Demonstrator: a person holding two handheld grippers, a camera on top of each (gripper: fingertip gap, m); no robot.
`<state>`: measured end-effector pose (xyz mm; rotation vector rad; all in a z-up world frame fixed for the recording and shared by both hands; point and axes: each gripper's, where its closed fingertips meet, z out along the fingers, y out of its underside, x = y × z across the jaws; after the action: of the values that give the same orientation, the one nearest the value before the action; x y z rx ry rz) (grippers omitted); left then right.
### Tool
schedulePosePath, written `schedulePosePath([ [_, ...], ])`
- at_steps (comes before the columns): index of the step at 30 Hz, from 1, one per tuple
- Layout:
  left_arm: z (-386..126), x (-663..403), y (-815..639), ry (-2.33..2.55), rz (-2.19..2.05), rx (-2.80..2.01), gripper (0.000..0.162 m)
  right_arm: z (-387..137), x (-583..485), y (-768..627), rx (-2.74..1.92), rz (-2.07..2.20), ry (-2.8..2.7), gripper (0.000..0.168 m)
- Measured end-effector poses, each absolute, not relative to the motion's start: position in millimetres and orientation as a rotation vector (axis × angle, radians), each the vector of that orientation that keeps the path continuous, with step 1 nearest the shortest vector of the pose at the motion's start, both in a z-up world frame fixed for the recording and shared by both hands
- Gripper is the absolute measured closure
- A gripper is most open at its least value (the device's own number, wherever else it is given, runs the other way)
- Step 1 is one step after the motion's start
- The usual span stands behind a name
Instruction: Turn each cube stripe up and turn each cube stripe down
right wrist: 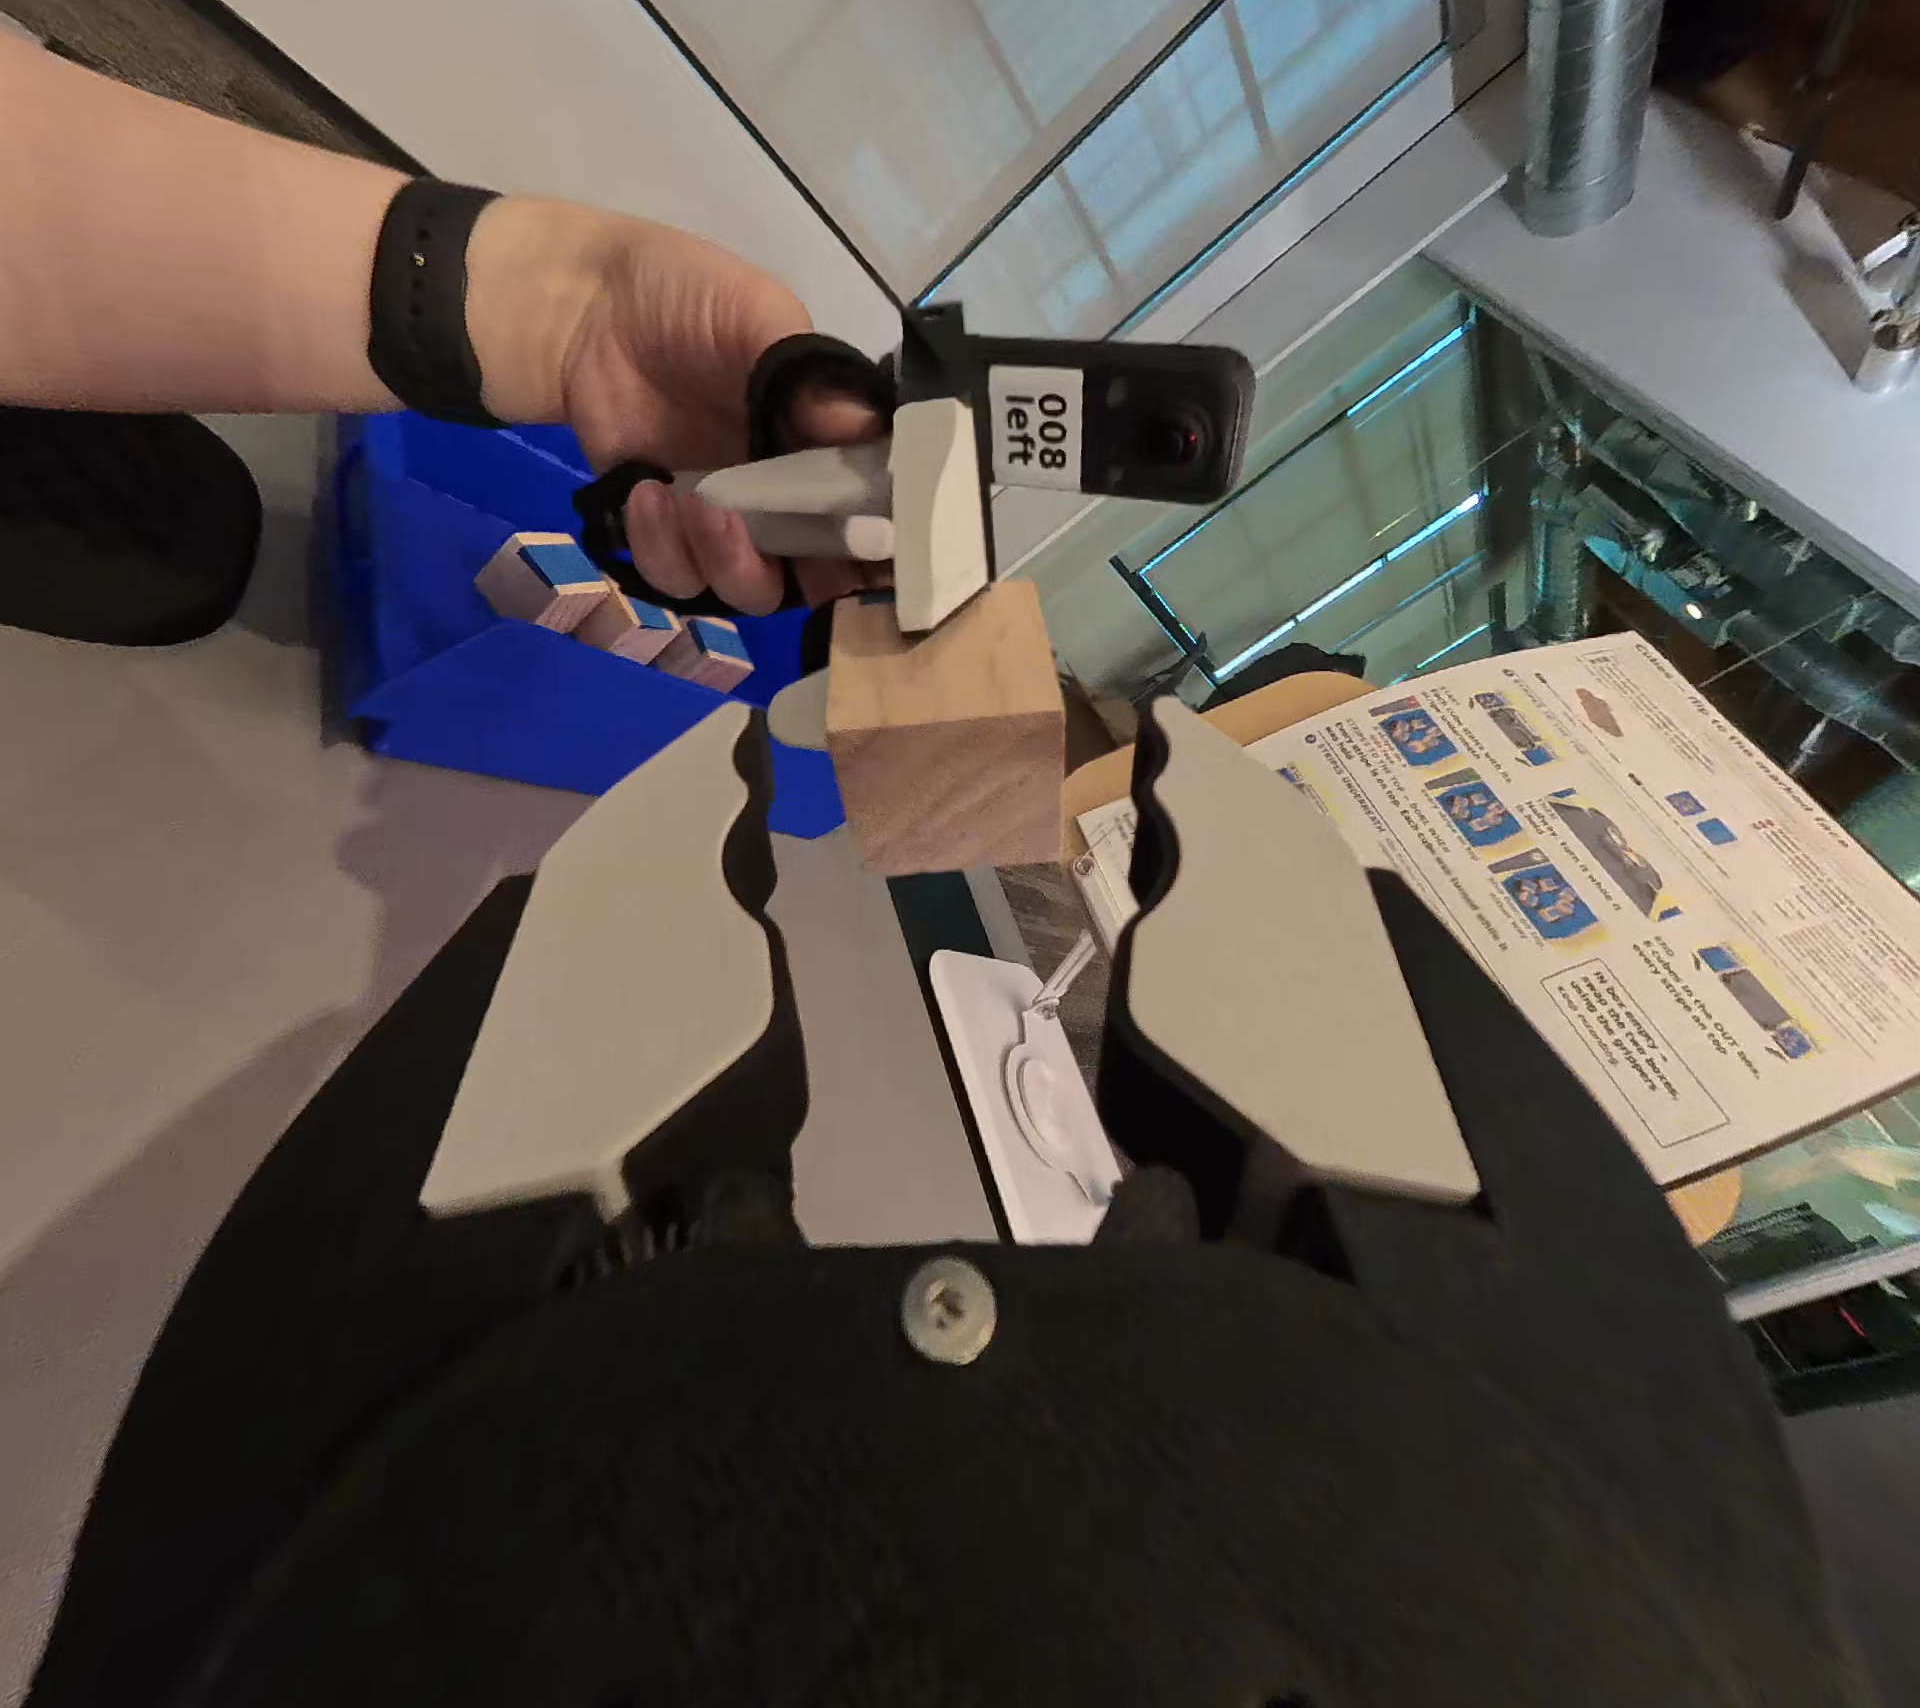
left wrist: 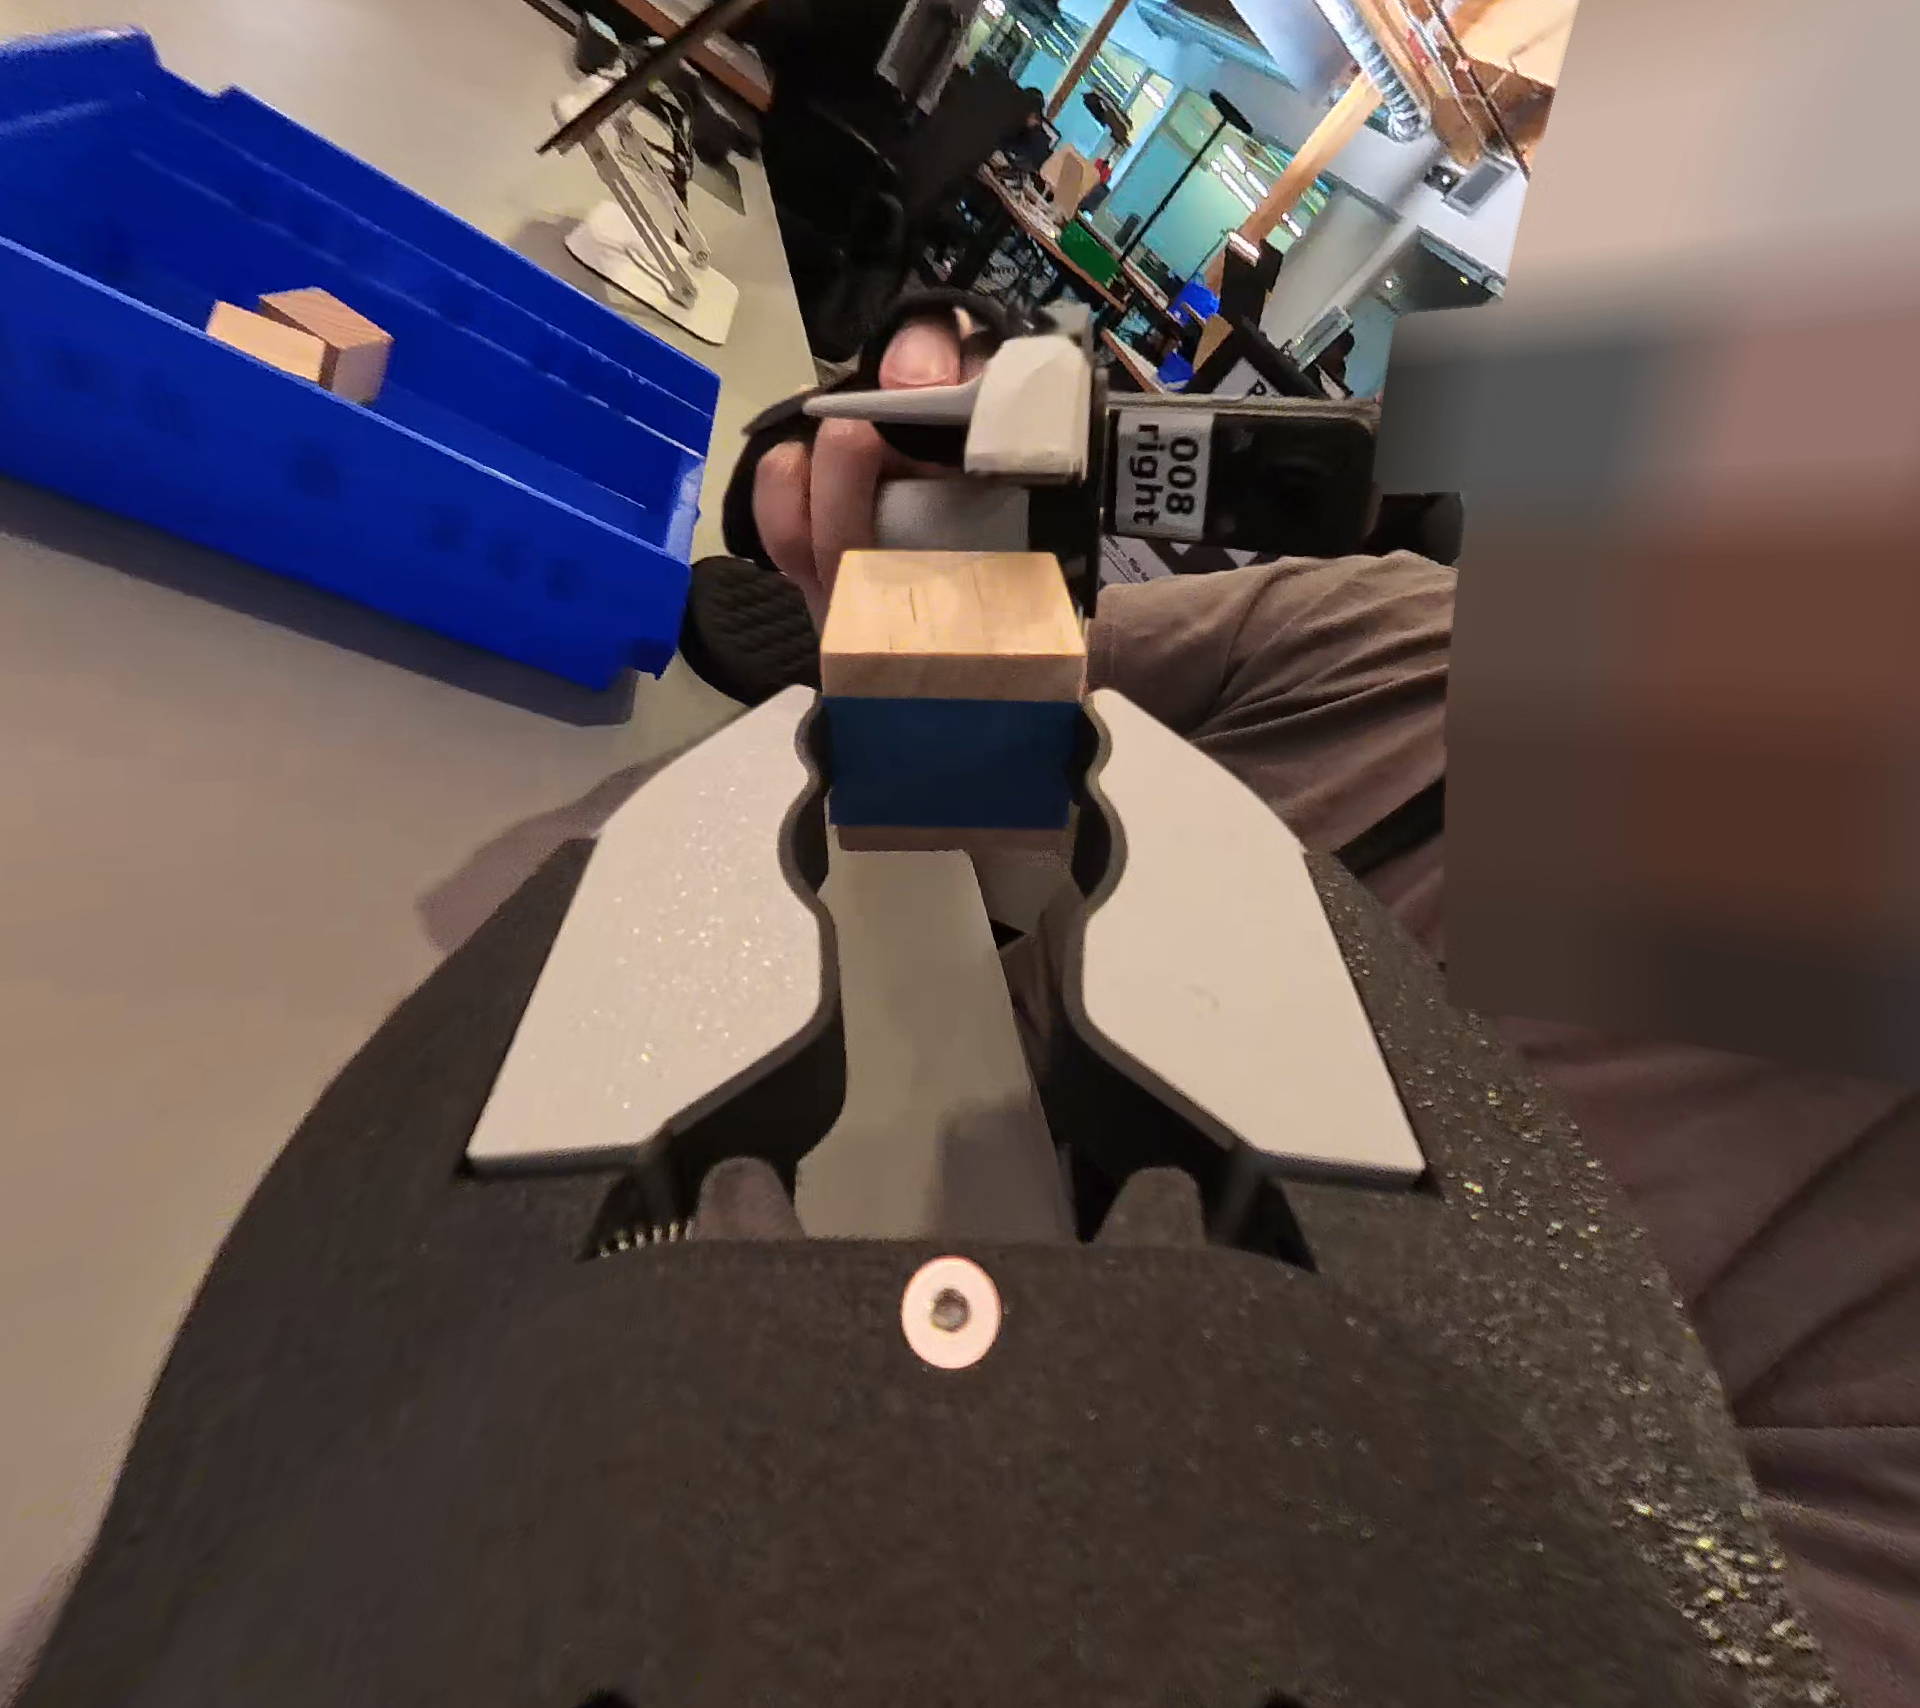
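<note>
Wooden cube [left wrist: 951,702] clamped in left jaws; right jaws wide; three cubes [right wrist: 613,619] binned.

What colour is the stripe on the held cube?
Blue, on the held wooden cube; the left wrist view shows it best.

Wooden cubes with blue stripes, one held in the air, the others lying in blue bins.

A pale wooden cube with a blue painted stripe [left wrist: 951,702] is up off the tabletop, pinched by its sides, the blue band facing one way and a bare grain face [right wrist: 945,754] the other. Two plain-looking wooden cubes [left wrist: 301,342] lie touching in a blue plastic bin [left wrist: 436,505]. Three more wooden cubes with blue stripes showing on top [right wrist: 613,619] sit in a row, tilted, in another blue bin [right wrist: 540,713].
</note>
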<state>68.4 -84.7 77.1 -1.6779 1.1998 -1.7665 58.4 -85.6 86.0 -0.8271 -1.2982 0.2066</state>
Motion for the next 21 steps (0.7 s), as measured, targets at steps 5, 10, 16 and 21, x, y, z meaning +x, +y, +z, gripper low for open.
schedulePosePath([
  [5,77.1,71.2,-92.2,1.238,-1.786,-1.664,0.118,81.7,60.5,-82.7,-0.835,0.183,-1.328,0.112],
  [10,75.2,69.1,-93.1,1.253,-1.794,-1.664,0.117,78.1,57.3,-86.7,-0.825,0.196,-1.348,0.124],
  [16,82.5,57.8,-79.4,1.167,-1.801,-1.669,0.115,91.7,78.7,-75.8,-0.968,0.328,-1.341,0.124],
  [21,83.9,16.3,-49.1,1.042,-1.483,-1.764,0.118,108.5,215.1,11.4,-1.537,0.31,-0.985,0.124],
])
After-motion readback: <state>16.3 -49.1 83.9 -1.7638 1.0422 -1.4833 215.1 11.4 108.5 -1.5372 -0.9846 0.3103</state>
